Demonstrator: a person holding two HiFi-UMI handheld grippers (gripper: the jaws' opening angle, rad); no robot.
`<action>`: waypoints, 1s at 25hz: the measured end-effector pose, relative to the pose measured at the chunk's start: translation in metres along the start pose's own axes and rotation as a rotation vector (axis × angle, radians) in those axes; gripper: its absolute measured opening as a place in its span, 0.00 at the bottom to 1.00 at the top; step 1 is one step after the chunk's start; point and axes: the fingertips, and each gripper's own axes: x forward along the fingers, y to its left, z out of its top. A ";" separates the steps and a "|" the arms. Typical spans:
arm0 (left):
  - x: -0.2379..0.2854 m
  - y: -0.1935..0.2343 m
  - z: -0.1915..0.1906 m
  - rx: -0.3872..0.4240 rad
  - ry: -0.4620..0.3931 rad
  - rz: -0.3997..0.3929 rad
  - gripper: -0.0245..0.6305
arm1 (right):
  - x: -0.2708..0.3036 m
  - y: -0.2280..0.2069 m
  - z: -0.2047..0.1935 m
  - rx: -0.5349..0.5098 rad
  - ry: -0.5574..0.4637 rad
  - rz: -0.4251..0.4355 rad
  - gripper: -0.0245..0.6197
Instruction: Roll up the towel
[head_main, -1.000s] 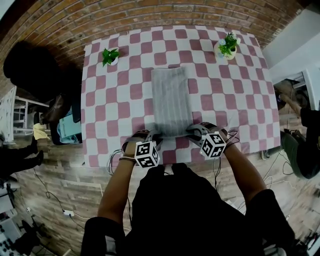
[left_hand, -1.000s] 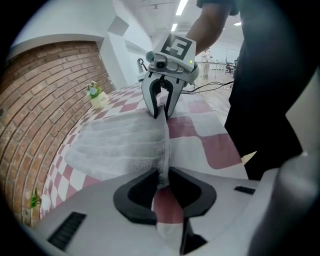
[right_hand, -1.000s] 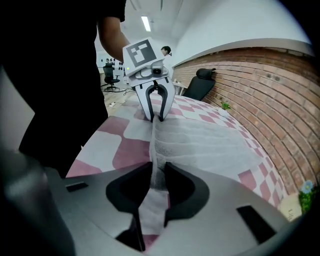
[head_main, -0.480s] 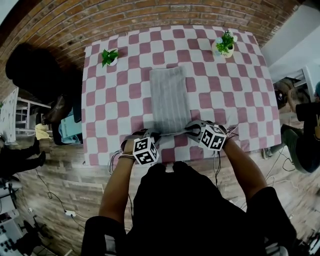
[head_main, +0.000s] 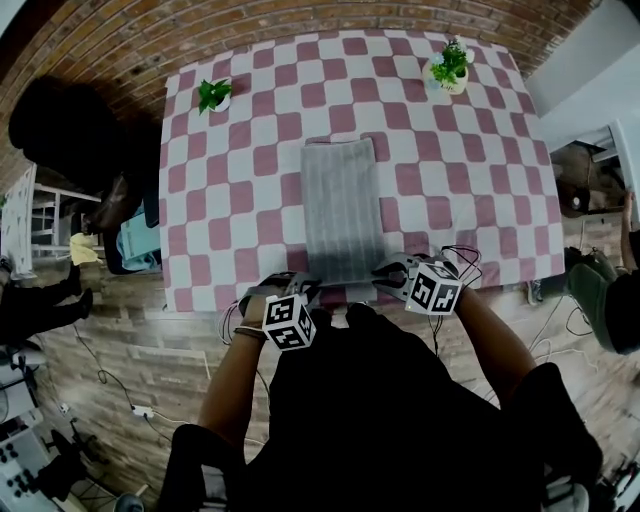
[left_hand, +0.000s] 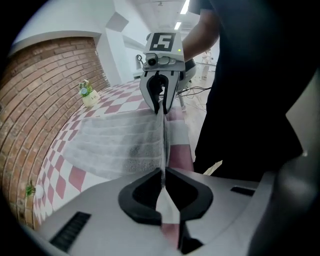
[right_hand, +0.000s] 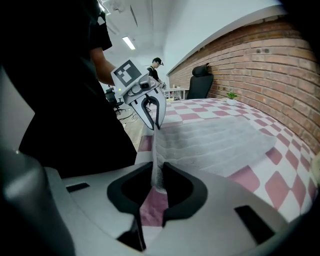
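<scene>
Checked tablecloth (head_main: 240, 180), potted plant left (head_main: 213, 96), potted plant right (head_main: 450, 68), brick wall (head_main: 300, 20)

- The table (head_main: 230, 200) stands just before the wall (head_main: 300, 25), its far edge toward it.
- The towel (head_main: 342, 210) lies in the middle of the table, running lengthwise from the near edge toward the far one.
- The left plant (head_main: 212, 95) sits at the far left corner of the table and the right plant (head_main: 450, 68) at the far right corner, both well apart from the towel.
- The left gripper (head_main: 305, 285) is at the towel's near left corner and the right gripper (head_main: 385, 272) at its near right corner; the near hem runs between them, pinched in each one's jaws.
- The person (head_main: 380, 400) stands at the near edge, behind both grippers.
- A chair (head_main: 65, 130) stands left of the table, beside its far left corner.
</scene>
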 end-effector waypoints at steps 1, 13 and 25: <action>-0.001 -0.004 0.000 -0.004 -0.001 -0.008 0.07 | -0.001 0.005 0.000 0.004 -0.006 0.007 0.13; -0.024 0.059 0.008 -0.066 -0.066 0.114 0.08 | -0.023 -0.034 0.031 0.101 -0.182 -0.010 0.14; -0.007 0.125 0.006 -0.130 -0.078 0.352 0.12 | -0.014 -0.103 0.018 0.107 -0.125 -0.321 0.15</action>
